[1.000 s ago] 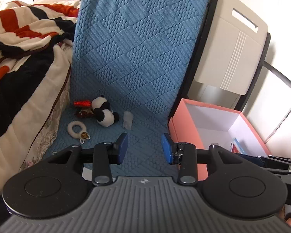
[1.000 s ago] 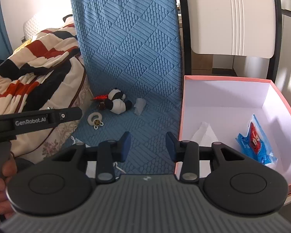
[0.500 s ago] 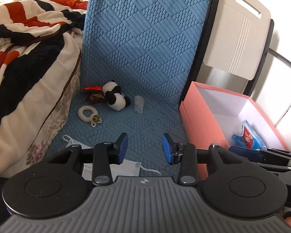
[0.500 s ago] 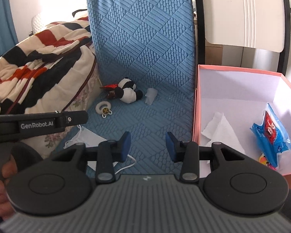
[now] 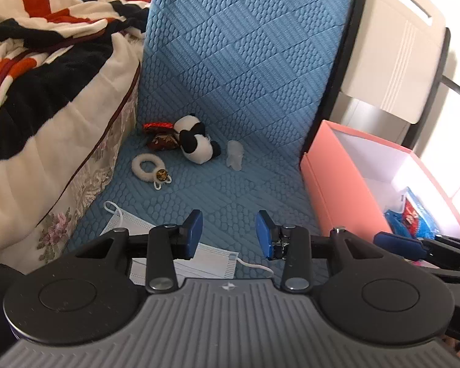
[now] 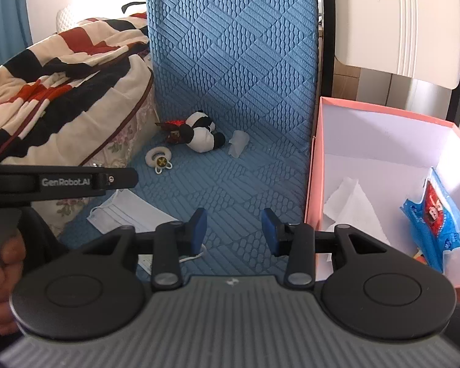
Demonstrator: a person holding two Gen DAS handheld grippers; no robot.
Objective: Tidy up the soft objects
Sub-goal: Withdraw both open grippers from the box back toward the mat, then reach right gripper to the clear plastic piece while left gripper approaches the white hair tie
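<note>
On the blue quilted mat [image 5: 230,184] lie a panda plush [image 5: 194,142] [image 6: 201,133], a red-brown pouch [image 5: 161,136], a white fluffy ring [image 5: 147,167] [image 6: 158,158], a small clear soft piece [image 5: 235,155] [image 6: 238,142] and a white face mask [image 5: 199,257] [image 6: 122,213]. A pink box [image 5: 331,190] [image 6: 314,184] at the right holds a white tissue [image 6: 351,202] and a blue packet [image 6: 435,214]. My left gripper [image 5: 229,234] hovers open over the mask's near end. My right gripper [image 6: 233,230] hangs open over the mat beside the box, nothing between its fingers.
A striped blanket [image 5: 46,61] covers the bed at the left. The mat runs up a chair back, with a white folding chair [image 5: 392,46] behind the box. A hand [image 6: 3,263] holds the left gripper's handle at the left of the right wrist view.
Both grippers have sunk toward the mat; the face mask has come into view beneath them and more of the box's inside shows. The jaws have kept the same gap.
</note>
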